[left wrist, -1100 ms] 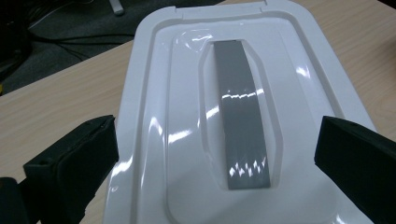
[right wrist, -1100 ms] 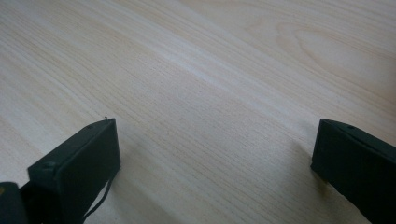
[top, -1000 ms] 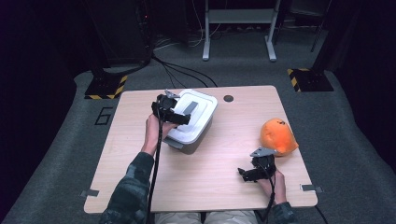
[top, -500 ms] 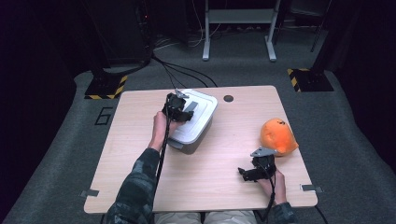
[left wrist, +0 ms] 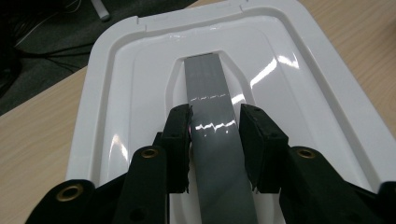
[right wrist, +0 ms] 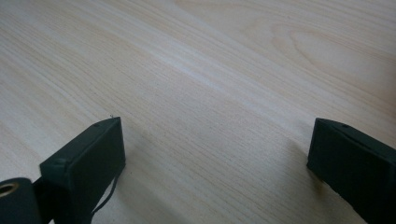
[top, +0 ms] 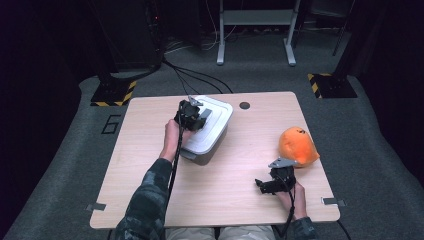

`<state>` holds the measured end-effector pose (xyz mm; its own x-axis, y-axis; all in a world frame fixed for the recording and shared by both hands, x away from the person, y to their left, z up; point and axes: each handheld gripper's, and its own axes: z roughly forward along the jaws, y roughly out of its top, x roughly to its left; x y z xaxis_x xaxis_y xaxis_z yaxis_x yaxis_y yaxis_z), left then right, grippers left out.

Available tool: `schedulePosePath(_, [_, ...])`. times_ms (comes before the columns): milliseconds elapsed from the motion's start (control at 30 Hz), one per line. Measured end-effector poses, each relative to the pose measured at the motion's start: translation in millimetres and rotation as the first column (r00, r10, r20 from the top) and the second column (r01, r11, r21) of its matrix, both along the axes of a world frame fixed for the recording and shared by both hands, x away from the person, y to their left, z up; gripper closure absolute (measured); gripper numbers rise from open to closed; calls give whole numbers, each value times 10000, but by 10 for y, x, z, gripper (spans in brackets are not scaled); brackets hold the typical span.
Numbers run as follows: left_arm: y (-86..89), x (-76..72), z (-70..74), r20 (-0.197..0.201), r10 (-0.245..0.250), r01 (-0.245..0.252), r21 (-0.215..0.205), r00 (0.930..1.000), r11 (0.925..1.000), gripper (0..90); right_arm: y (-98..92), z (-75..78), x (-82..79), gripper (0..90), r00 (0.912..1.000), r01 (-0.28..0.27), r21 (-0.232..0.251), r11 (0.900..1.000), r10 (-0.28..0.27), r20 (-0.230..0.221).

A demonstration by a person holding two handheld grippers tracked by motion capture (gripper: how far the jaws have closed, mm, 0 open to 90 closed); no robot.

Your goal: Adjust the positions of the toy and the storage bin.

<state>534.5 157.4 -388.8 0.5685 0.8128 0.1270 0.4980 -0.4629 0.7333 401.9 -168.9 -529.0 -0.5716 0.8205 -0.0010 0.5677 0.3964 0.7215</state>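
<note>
Left gripper view: grey handle (left wrist: 215,126) seemingly runs lengthwise between tongs (left wrist: 215,135)

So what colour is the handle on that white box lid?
Grey handle, a glossy strip on the white lid; clearest in the left gripper view.

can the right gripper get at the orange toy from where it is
Probably yes: the right gripper is open over bare table, and the orange toy sits close beside it, with nothing between them.
</note>
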Motion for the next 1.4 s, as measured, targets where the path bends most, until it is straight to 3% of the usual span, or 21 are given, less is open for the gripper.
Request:
schedulePosePath(200, [14, -22, -6, -226, -100, 90, -456, 9997, 9989, 652, 0, 0, 0, 32, 10000, 5, 4, 10000, -5, 0])
schedulePosePath(700, [-111, -185, 6, -156, -444, 440, -234, 9989, 9988, 661, 0, 4, -2, 34, 10000, 24, -9, 10000, -24, -35])
schedulePosePath(800, [-106, -200, 11, -293, -513, 503, -325, 9983, 9982, 662, -1, 4, -2, 35, 10000, 22, -12, 10000, -22, -32])
schedulePosePath(1400, [-89, -349, -2, -726, -1411, 1334, -1020, 9873, 9858, 662, -1, 3, -2, 36, 10000, 30, -41, 10000, -30, -11])
